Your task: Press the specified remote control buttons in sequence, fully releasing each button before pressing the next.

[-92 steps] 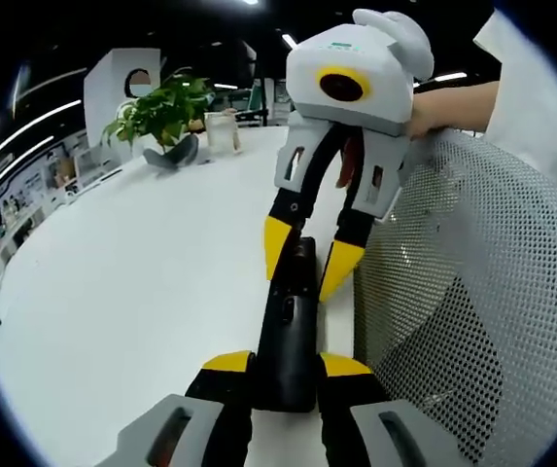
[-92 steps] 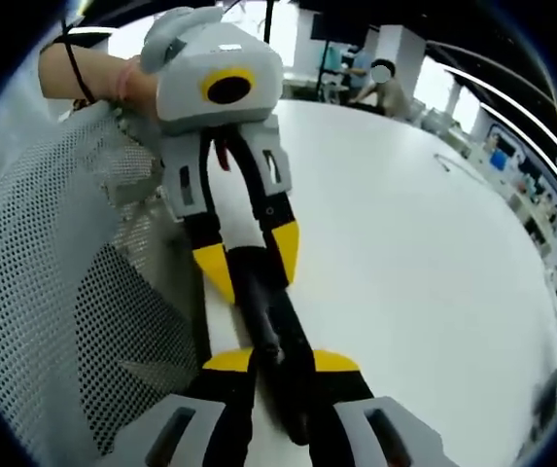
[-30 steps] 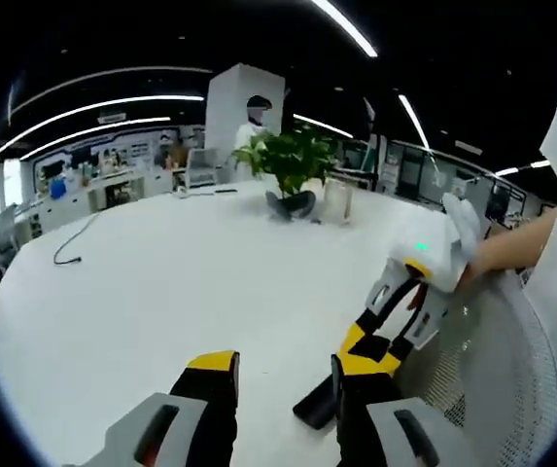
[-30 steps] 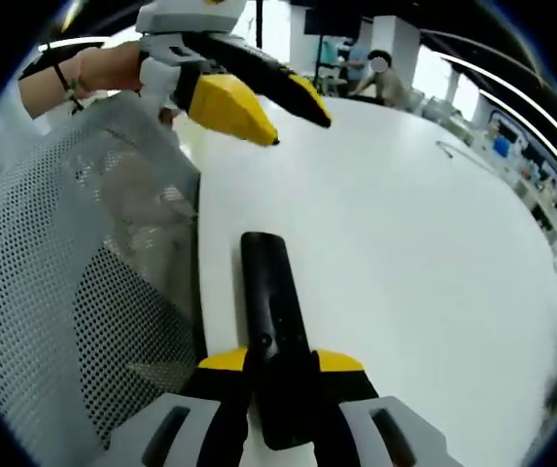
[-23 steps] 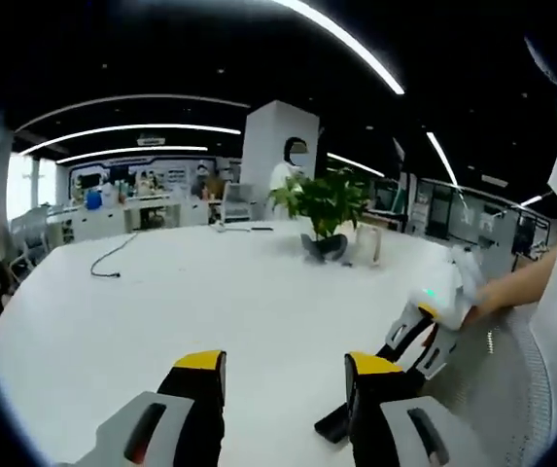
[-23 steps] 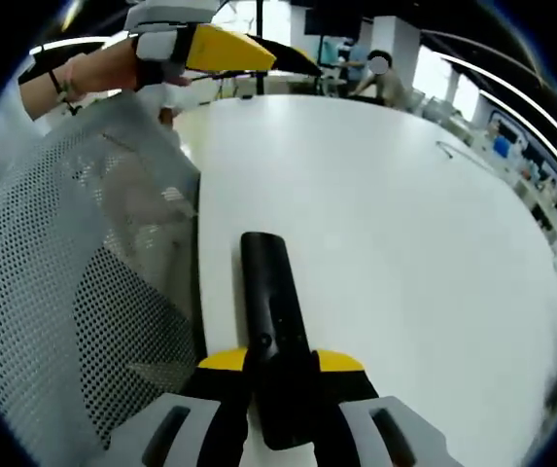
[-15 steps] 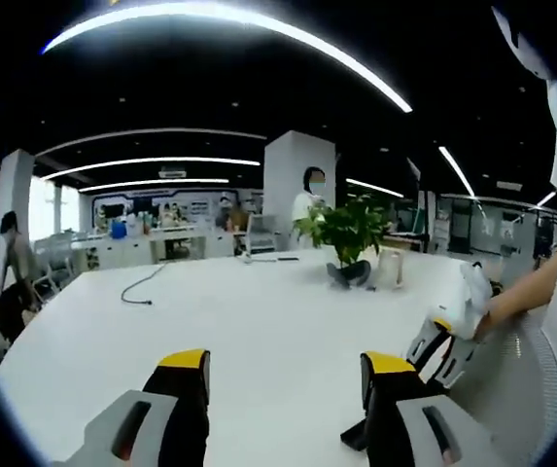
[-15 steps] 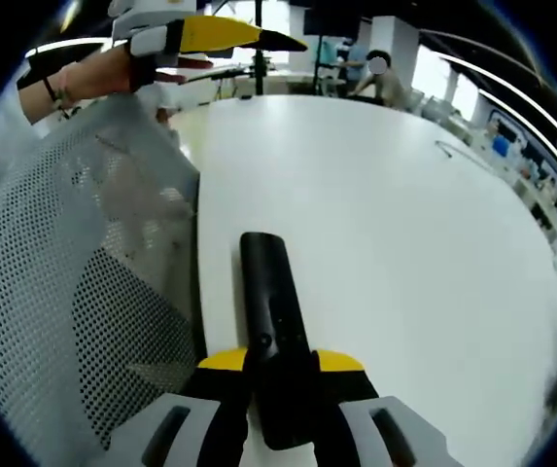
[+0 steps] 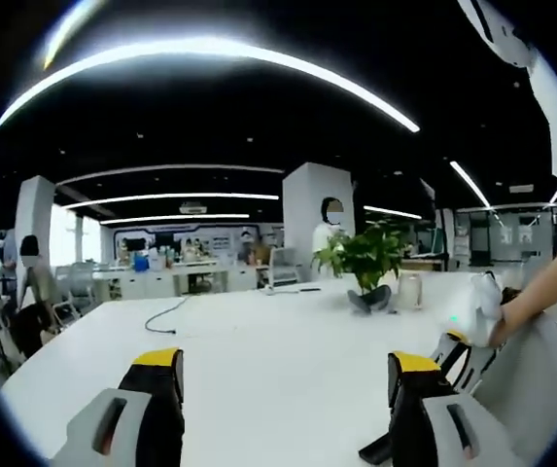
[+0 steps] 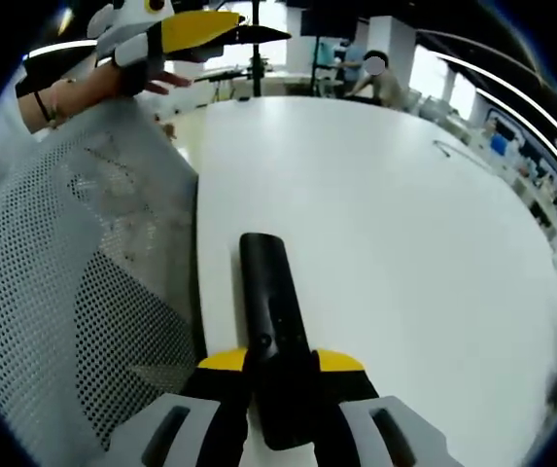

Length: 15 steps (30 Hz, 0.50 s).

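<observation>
Surface: white table (image 10: 395, 243) — lying bare and wide, potted plant (image 9: 367, 261) far off.
Right gripper (image 10: 276, 375): clamping the black remote control (image 10: 270, 311).
Left gripper (image 9: 283, 375): gaping wide, gripping nothing.
Room: open office — ceiling light strips (image 9: 210, 53) glowing.

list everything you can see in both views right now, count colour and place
remote control: 1, black, flat on the table near its edge, its near end between the right gripper's jaws
table: 1, white, large, under the remote and stretching away
mesh chair back: 1, grey, beside the table edge next to the remote
potted plant: 1, green leaves, far side of the table
clear jar: 1, pale, right beside the plant
cable: 1, dark, lying on the far part of the table
right gripper: 1, yellow tips on black, shut on the remote
left gripper: 1, yellow tips, jaws wide apart, raised off the table
hand: 1, holding the left gripper
</observation>
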Tool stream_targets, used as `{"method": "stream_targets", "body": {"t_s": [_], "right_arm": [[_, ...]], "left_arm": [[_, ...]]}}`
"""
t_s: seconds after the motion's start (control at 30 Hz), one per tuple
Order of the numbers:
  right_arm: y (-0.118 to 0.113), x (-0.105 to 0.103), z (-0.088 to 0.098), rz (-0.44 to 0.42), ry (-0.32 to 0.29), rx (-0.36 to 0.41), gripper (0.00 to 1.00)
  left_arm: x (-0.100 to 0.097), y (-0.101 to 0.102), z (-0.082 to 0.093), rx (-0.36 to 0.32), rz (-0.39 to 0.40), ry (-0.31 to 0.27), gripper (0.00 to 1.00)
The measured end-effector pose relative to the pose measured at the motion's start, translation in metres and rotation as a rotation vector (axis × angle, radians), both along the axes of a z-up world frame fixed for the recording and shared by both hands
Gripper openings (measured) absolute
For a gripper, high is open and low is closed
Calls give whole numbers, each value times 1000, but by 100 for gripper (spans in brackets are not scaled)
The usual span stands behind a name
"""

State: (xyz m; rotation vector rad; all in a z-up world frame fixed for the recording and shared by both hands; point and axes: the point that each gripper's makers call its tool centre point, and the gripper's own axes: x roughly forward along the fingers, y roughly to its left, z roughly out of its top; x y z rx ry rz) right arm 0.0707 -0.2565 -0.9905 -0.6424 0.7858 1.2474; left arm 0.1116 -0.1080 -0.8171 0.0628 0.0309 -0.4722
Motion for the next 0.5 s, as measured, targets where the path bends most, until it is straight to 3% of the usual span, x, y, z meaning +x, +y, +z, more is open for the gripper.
{"method": "stream_targets", "body": {"t_s": [0.17,0.27,0.4,0.5], "right_arm": [[0,0,0,6,-5,9,21],[0,-1,0,10,-11,15,21],[0,-1,0,18,-9,17,21],[0,-1,0,23,-4,4,21]], "left_arm": [[0,-3,-5,22,-22,-6,91],[-3,-11,-6,-88,-64,64,86],[-2,-3,-3,-66,-34,34,83],[-3,-3,-6,-54,-32,47,81]]}}
